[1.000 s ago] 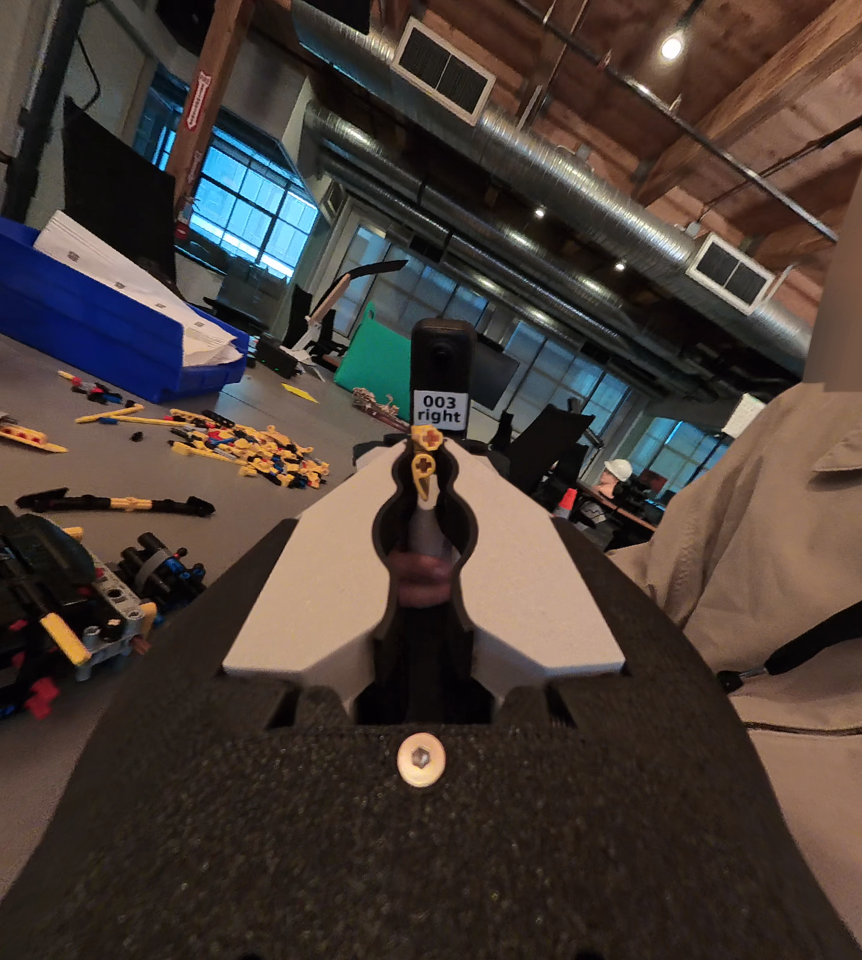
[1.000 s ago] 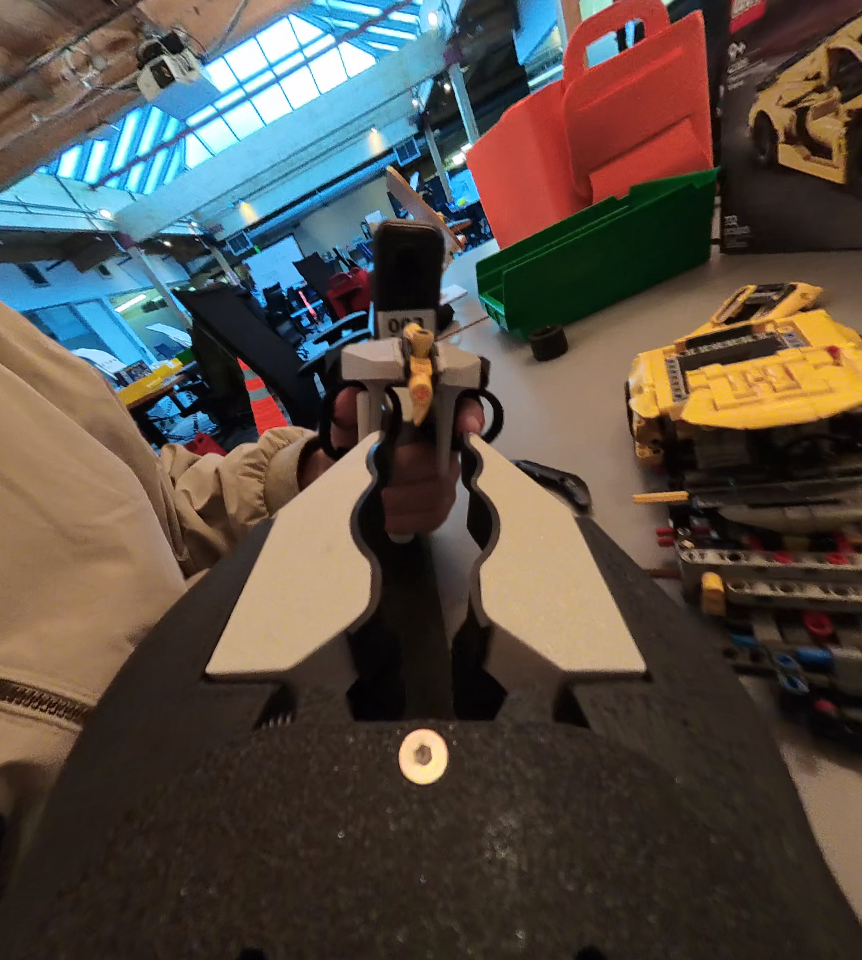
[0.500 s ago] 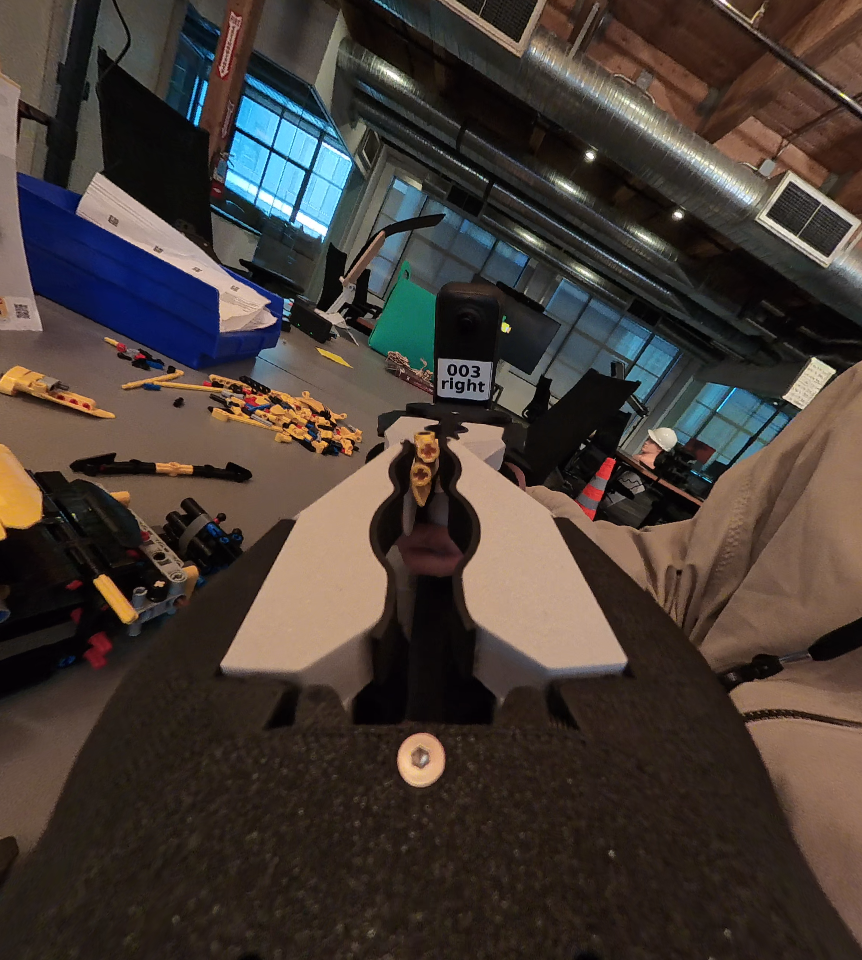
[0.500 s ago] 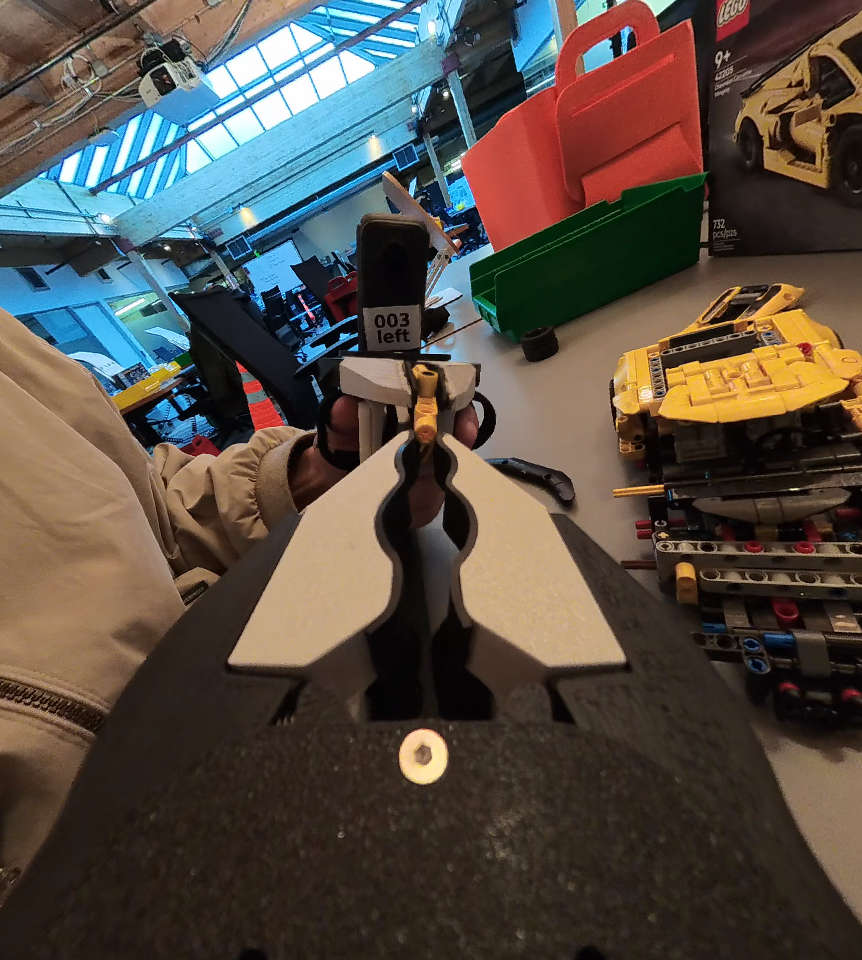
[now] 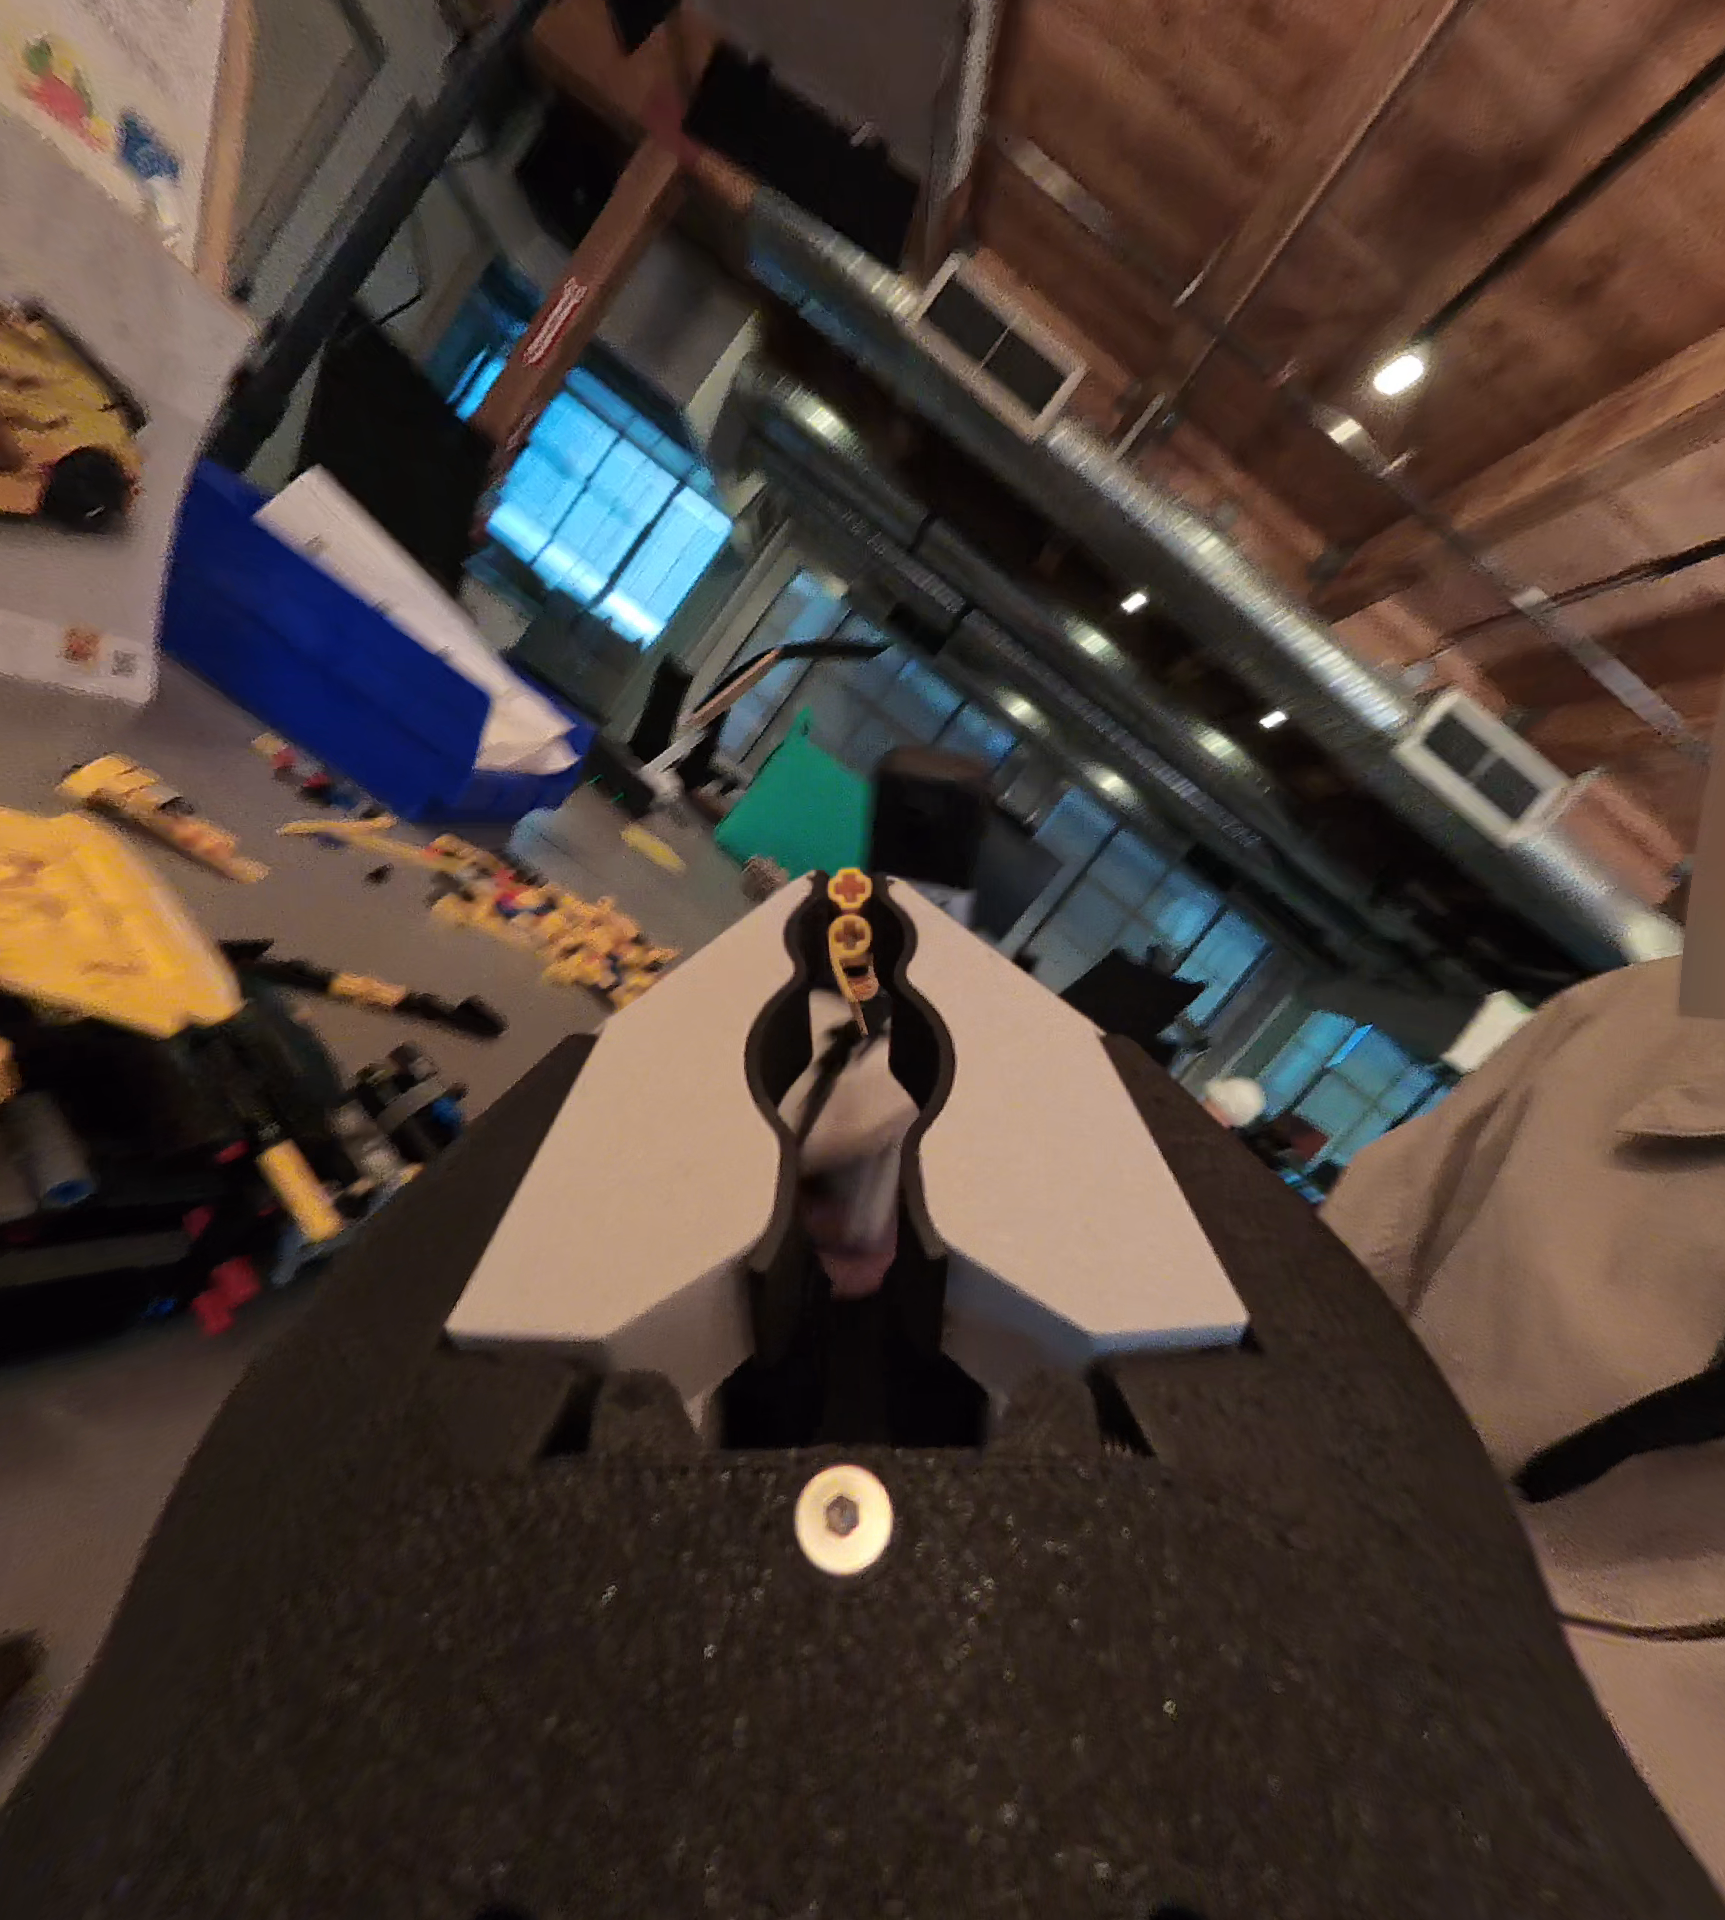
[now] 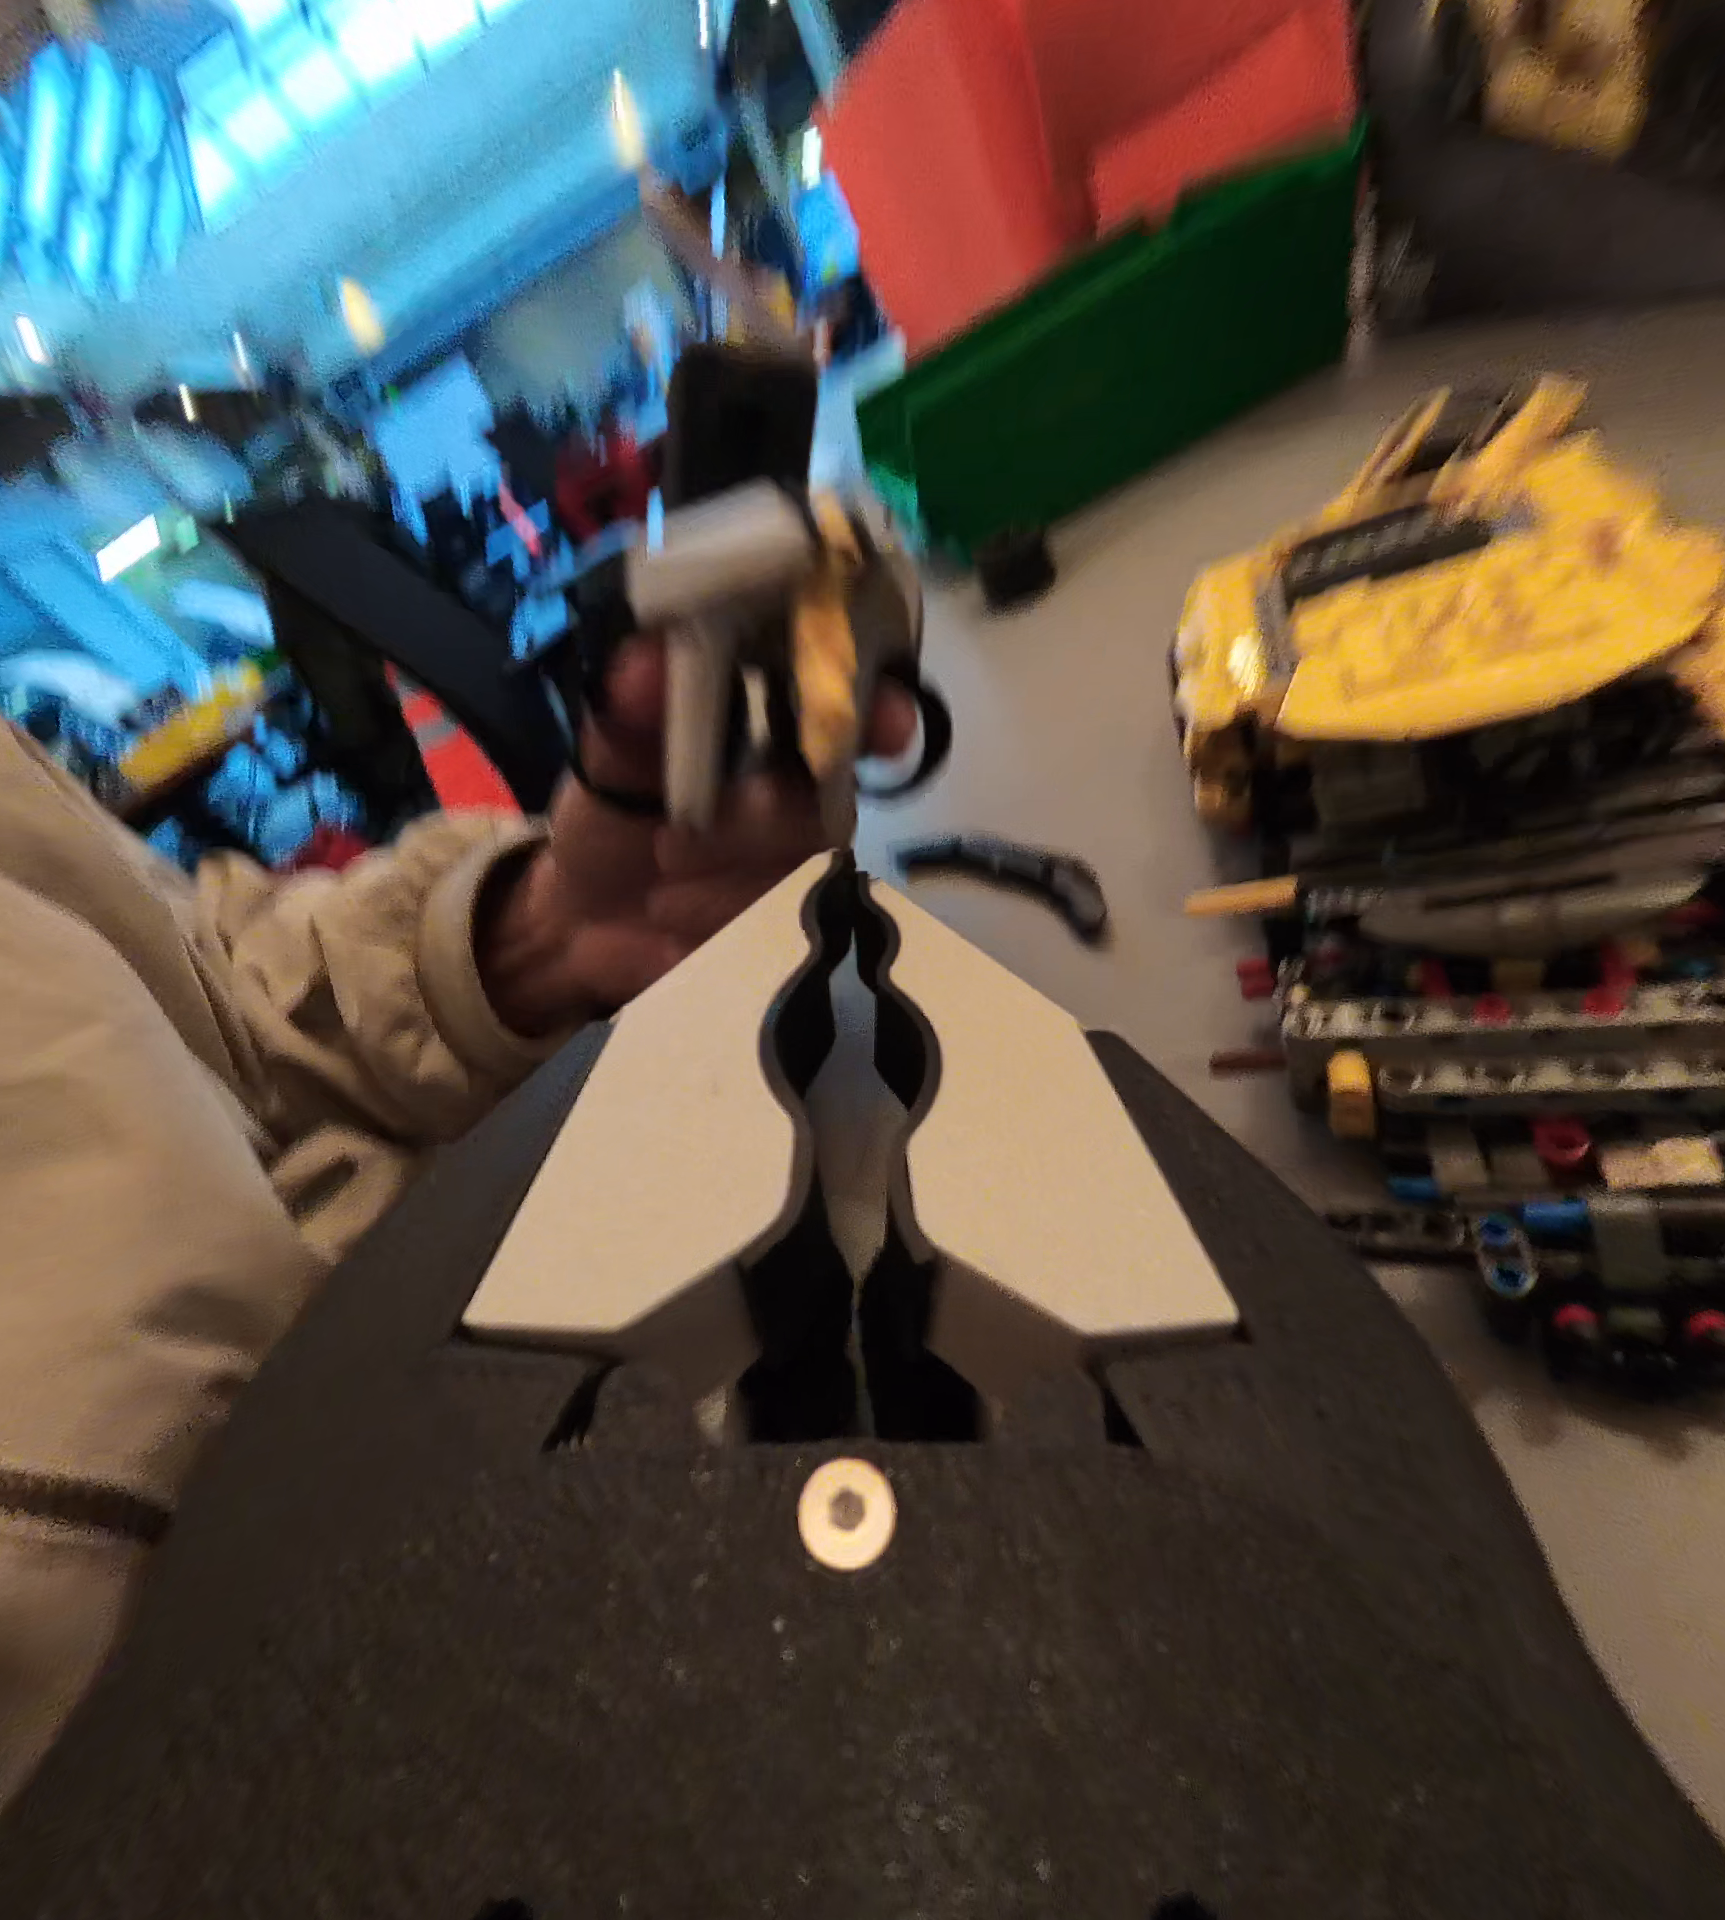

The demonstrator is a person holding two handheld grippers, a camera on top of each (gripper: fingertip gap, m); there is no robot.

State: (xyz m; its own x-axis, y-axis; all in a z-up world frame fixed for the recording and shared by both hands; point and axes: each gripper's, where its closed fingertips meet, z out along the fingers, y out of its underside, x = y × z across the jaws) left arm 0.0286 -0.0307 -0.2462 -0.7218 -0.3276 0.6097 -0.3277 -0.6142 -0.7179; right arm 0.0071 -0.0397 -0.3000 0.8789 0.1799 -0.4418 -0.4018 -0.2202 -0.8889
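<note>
Left claw: the left gripper [image 5: 850, 902] is clenched on a small yellow toy piece [image 5: 850, 935], pinched at the very tips, long axis running along the fingers.
Right claw: the right gripper [image 6: 845, 883] has its fingers pressed together with nothing visible between them; it sits just below and near the left one, tips almost meeting.
Nearer hand: the hand [image 6: 650, 873] holding the left claw is closest to the piece.
Surface: a grey table [image 6: 1128, 748]; a half-built yellow toy car [image 6: 1481, 665] to the right, loose bricks [image 5: 546, 914] farther off.
Room: blue bin [image 5: 318, 665], green bin [image 6: 1128, 374], red bag [image 6: 1024, 135], beams overhead. Both views are blurred.
</note>
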